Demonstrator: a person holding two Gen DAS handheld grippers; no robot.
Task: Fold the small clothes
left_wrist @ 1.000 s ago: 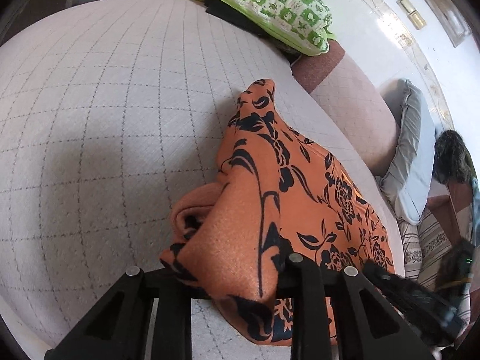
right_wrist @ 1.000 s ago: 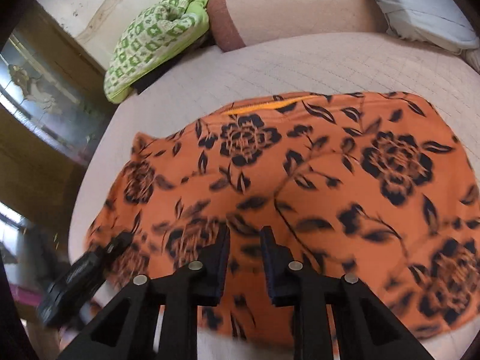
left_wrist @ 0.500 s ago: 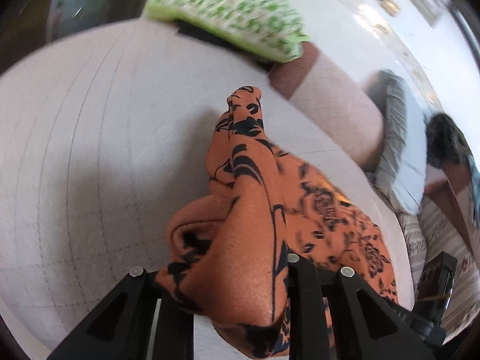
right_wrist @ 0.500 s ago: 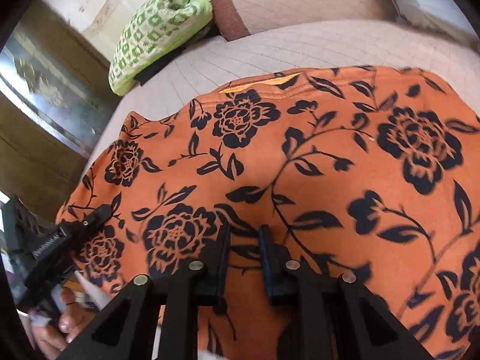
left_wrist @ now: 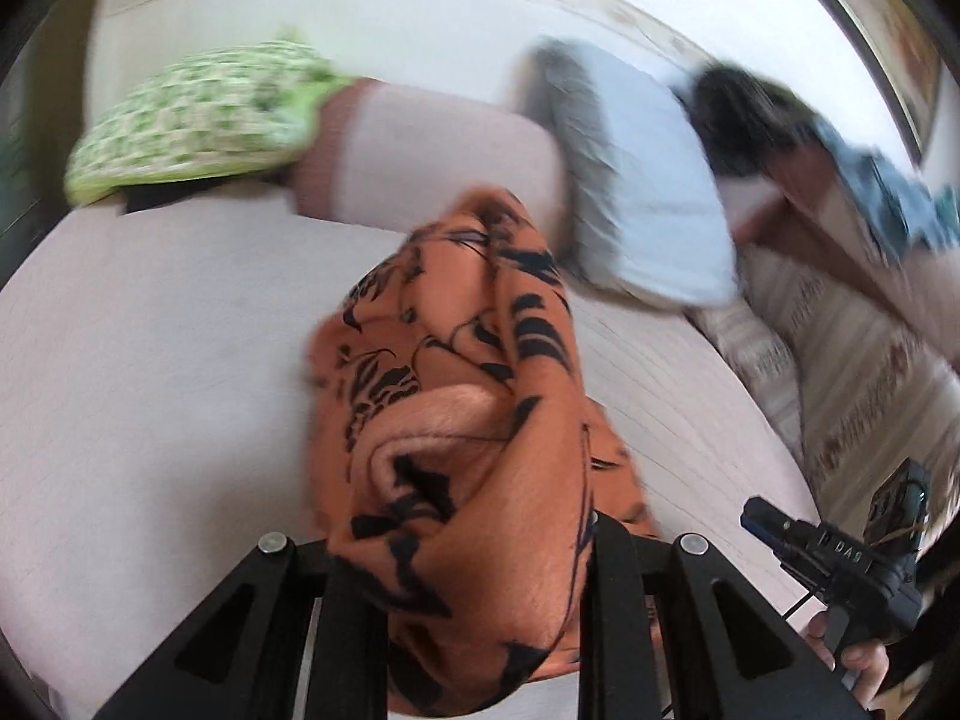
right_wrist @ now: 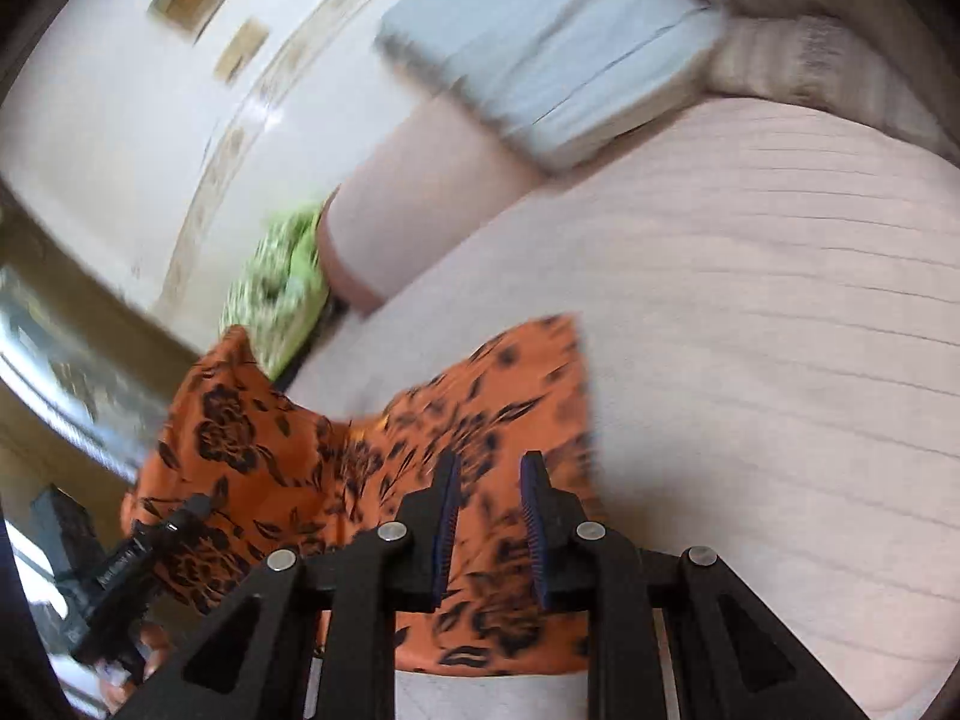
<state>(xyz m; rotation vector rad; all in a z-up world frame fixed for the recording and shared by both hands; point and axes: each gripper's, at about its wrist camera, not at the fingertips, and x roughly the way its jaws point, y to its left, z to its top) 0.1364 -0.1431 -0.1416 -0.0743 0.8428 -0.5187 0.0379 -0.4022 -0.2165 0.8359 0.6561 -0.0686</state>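
An orange garment with a black flower print (left_wrist: 474, 420) is bunched between the fingers of my left gripper (left_wrist: 468, 546), which is shut on it and holds it up above the pale quilted bed (left_wrist: 150, 360). In the right wrist view the same garment (right_wrist: 336, 468) hangs in the air on the left, above the bed (right_wrist: 780, 360). My right gripper (right_wrist: 489, 468) has its jaws a little apart, with the cloth behind and below them; no cloth shows between the pads. My left gripper shows at the lower left of the right wrist view (right_wrist: 198, 504).
A green patterned pillow (left_wrist: 198, 114), a pink bolster (left_wrist: 432, 156) and a light blue pillow (left_wrist: 648, 192) lie along the head of the bed by the white wall. Striped bedding (left_wrist: 870, 372) lies at the right. Both views are blurred.
Both grippers have swung upward and the garment has lifted off the bed. The right jaws have parted and the cloth no longer sits between them. The views now tilt toward the wall.
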